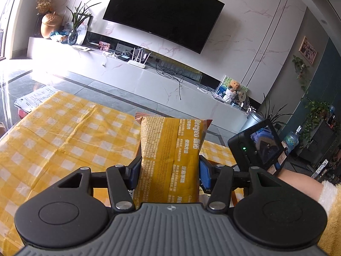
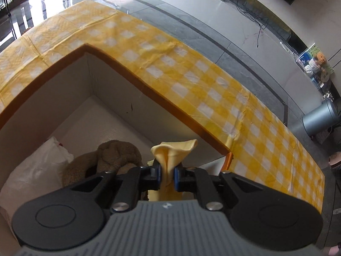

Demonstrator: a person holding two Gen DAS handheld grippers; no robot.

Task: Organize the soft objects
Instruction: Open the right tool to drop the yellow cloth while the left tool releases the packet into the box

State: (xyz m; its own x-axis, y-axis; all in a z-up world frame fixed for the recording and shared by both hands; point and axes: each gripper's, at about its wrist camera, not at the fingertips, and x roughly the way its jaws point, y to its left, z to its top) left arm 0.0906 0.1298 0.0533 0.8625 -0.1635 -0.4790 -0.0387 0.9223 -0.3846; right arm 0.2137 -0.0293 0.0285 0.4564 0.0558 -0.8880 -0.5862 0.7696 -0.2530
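We hold a pale yellow soft cloth [image 2: 170, 155] pinched between the blue-padded fingers [image 2: 156, 176] of our right gripper [image 2: 168, 176], which are drawn narrow on it; its bunched top flares out just past the pads. The cloth hangs over the open white-walled cardboard box with a brown rim [image 2: 119, 89]. Inside that box, down in the near left part, lie a brown fuzzy plush item [image 2: 106, 160] and, touching it on the left, a white crinkled plastic bag [image 2: 38, 166].

In our left gripper [image 1: 169, 171] we carry an orange-yellow soft plastic packet printed with white text [image 1: 170, 155]. The fingers [image 1: 205, 175] stand fairly wide and press on the packet's two sides, and the packet points away from us above the tabletop [image 1: 53, 138].

The tabletop wears a yellow-and-white checked cloth [image 2: 213, 81], creased in places, and the box sits on it. At its far left corner lies a stack of printed papers [image 1: 36, 99].

To the right in the left wrist view, we see the back of the small black camera with a lit screen [image 1: 259, 145] and a forearm in a fluffy yellow-white sleeve [image 1: 328, 200].

Beyond the tabletop run a grey tiled floor [image 1: 119, 87] and a long white media bench [image 1: 132, 74], with a large black television [image 1: 164, 12] on the marble wall above it.
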